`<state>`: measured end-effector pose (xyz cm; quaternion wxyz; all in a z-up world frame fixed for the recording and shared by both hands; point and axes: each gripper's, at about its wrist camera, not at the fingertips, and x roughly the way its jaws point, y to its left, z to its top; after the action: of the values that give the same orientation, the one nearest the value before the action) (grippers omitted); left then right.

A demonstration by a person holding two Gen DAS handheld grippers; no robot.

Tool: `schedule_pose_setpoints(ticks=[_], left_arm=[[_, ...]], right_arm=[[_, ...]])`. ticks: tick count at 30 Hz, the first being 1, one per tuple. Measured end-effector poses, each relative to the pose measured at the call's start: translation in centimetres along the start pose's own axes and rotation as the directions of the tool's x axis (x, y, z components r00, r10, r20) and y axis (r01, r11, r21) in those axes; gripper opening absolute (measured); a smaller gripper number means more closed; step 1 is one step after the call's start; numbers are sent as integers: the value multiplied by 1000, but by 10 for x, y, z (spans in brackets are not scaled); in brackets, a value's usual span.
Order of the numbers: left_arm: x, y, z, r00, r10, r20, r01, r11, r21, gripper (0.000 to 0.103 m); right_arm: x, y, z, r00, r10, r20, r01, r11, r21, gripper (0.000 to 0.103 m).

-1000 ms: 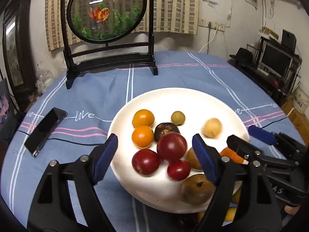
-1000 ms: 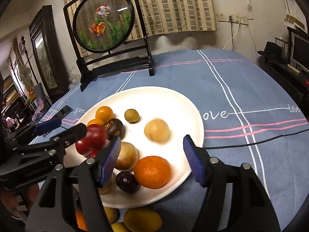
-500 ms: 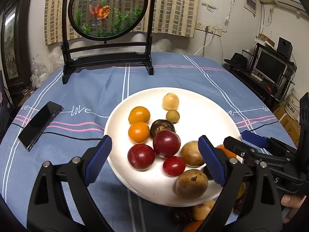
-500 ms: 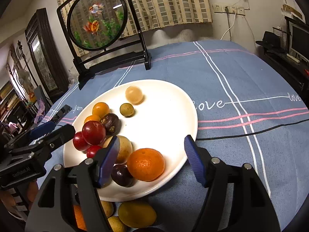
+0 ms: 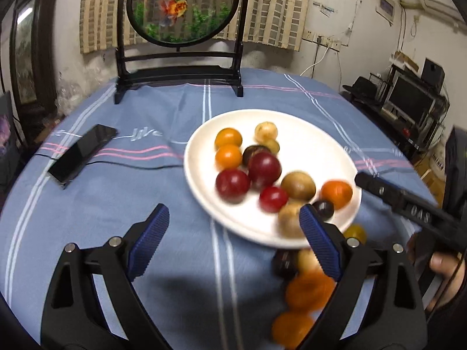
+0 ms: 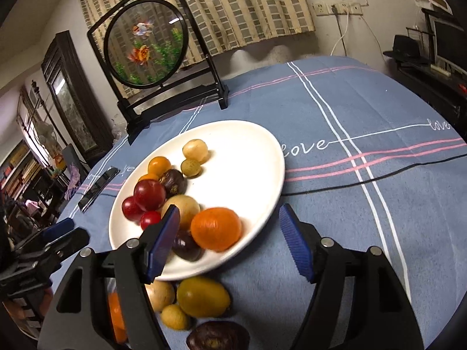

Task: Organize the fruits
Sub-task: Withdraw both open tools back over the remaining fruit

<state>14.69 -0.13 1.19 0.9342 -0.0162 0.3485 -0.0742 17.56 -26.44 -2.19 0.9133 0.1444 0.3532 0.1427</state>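
A white plate (image 5: 309,143) (image 6: 245,157) on the blue tablecloth holds several fruits: red plums (image 5: 264,169) (image 6: 149,194), small oranges (image 5: 228,137), brown round fruits and a large orange (image 6: 216,228). More loose fruits (image 6: 202,296) (image 5: 309,291) lie on the cloth at the plate's near edge. My left gripper (image 5: 233,245) is open and empty, over the cloth left of the plate's near rim. My right gripper (image 6: 229,246) is open and empty, its left finger in front of the plate's near rim by the large orange.
A black phone (image 5: 81,154) with a cable lies on the cloth left of the plate. A framed round goldfish screen (image 5: 181,8) stands at the table's back. A black cable (image 6: 379,175) runs across the cloth right of the plate.
The left gripper has pulled back and to the left, off the plate. The right gripper has pulled back slightly. The pale round fruit has rolled to the plate's far side.
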Motion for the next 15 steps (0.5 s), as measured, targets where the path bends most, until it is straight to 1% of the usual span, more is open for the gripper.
schedule_pose_setpoints(ticks=[2,3,4,5,6,7,8,12,15], left_arm=[[-7,0,-11,1000,2,-3,-2,1000,4,92],[-10,0,-18,1000,-6,-18,6,1000,0,92],[-12,1,-22,999,-12,-30,12,1000,-5,92],[-15,1,-27,999,-20,-42,20,1000,-9,92],[-17,1,-29,999,-26,-47,25,1000,-10,92],[-22,0,-33,998,-32,-50,32,999,-7,92],[-26,-1,-36,998,-36,-49,36,999,-3,92],[-40,-9,-47,997,-55,-50,56,998,21,93],[-44,-20,-59,995,-77,-70,80,995,51,93]], right_arm=[[-4,-1,-9,1000,-17,-3,17,1000,-9,71],[-7,-3,-11,1000,-16,-9,16,1000,4,71],[-9,-7,-11,1000,-5,-8,5,1000,27,71],[-16,-16,-10,1000,13,11,-14,997,81,71],[-20,-21,-11,1000,-4,21,2,993,115,72],[-25,-25,-12,999,-37,17,34,990,139,73],[-28,-26,-14,999,-46,10,44,989,143,73],[-42,-22,-30,1000,-19,-16,21,992,125,73],[-53,-19,-39,1000,-3,-11,4,994,111,73]])
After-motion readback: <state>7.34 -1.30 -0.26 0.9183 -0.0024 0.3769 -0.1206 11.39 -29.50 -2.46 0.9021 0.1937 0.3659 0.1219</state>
